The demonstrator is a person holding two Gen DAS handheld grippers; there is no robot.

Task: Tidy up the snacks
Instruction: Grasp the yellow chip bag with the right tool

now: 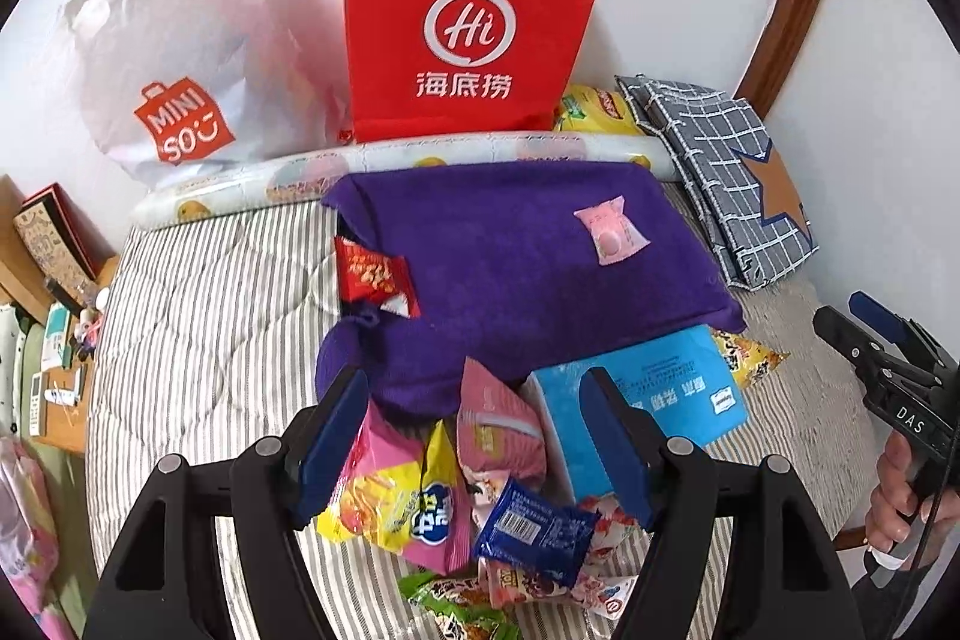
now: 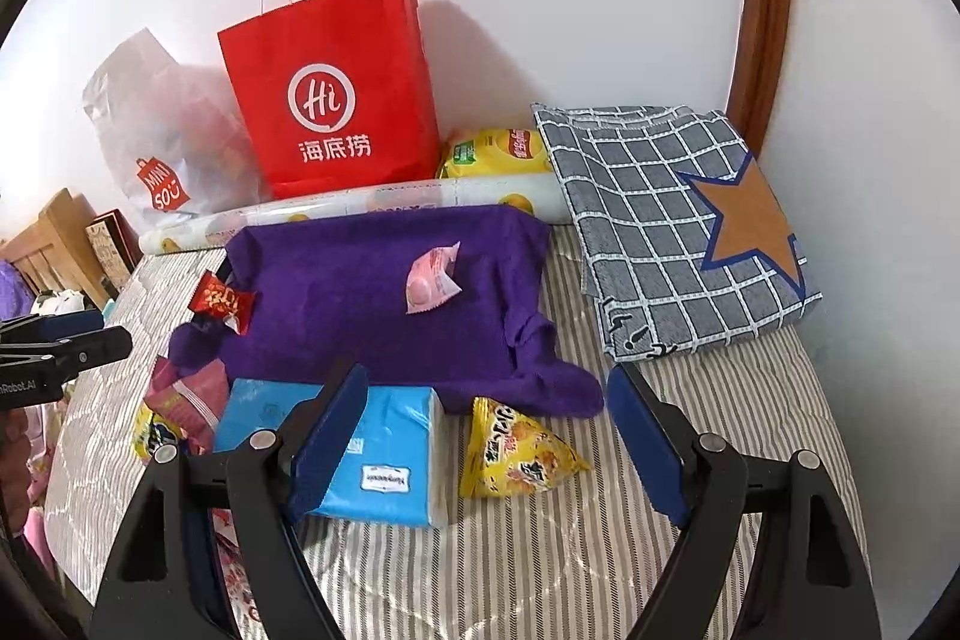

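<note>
A heap of snack packets lies on the striped bed: a pink and yellow bag (image 1: pixel 390 496), a pink pouch (image 1: pixel 498 430) and a dark blue packet (image 1: pixel 534 526). My left gripper (image 1: pixel 480 448) is open and empty just above this heap. A red packet (image 1: pixel 375 277) and a pink candy (image 1: pixel 612 232) rest on a purple cloth (image 1: pixel 510 268). My right gripper (image 2: pixel 489 442) is open and empty over a yellow triangular snack (image 2: pixel 516 454) and a blue tissue pack (image 2: pixel 384 454). A red paper bag (image 2: pixel 336 100) stands at the wall.
A white Miniso bag (image 1: pixel 162 58) leans left of the red bag. A yellow chips bag (image 2: pixel 498 154) and a rolled mat (image 2: pixel 360 208) lie behind the cloth. A folded checked cloth with a star (image 2: pixel 678 220) lies at right. A wooden bedside table (image 1: pixel 54 280) is left.
</note>
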